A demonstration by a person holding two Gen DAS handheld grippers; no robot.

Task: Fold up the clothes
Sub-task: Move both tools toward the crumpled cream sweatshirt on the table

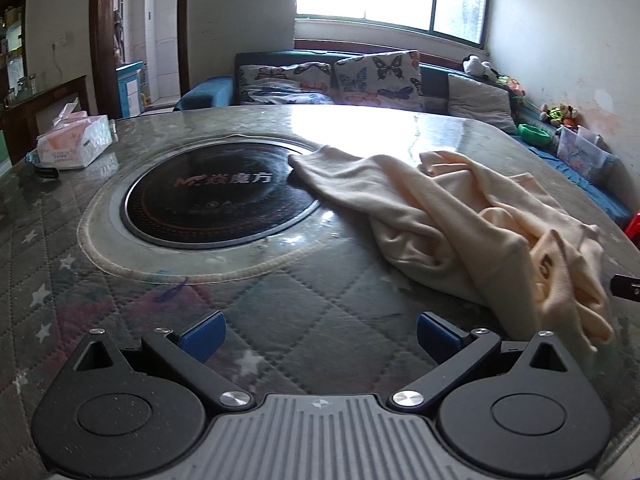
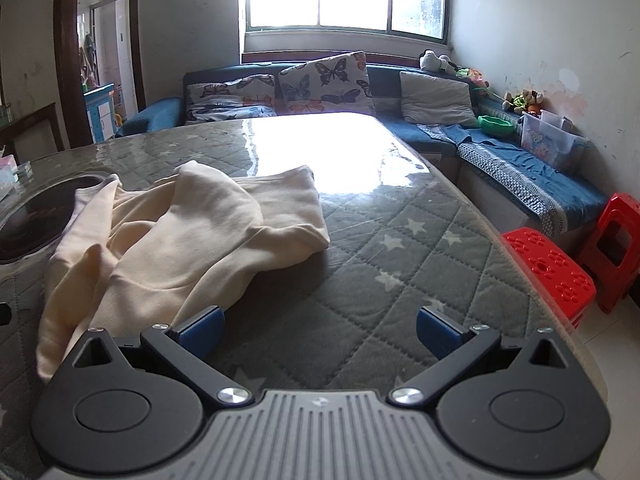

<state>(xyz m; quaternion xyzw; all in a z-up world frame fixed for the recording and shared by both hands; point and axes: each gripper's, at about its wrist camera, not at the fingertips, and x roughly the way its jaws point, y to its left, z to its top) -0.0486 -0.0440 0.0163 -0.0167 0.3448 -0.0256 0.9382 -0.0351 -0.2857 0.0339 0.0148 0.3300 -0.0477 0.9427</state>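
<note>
On the quilted table (image 1: 120, 264), beside the round black cooktop (image 1: 216, 196), a crumpled cream garment (image 1: 460, 220) is spread, one sleeve lying over the cooktop's rim. The left gripper (image 1: 318, 334) is held wide and empty near the garment. The right gripper (image 2: 318, 332) is likewise spread wide, its left finger just beside the garment's hem.

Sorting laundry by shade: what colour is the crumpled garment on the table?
Pale cream-peach, plain; the crumpled fleecy garment shows best in the right wrist view.
</note>
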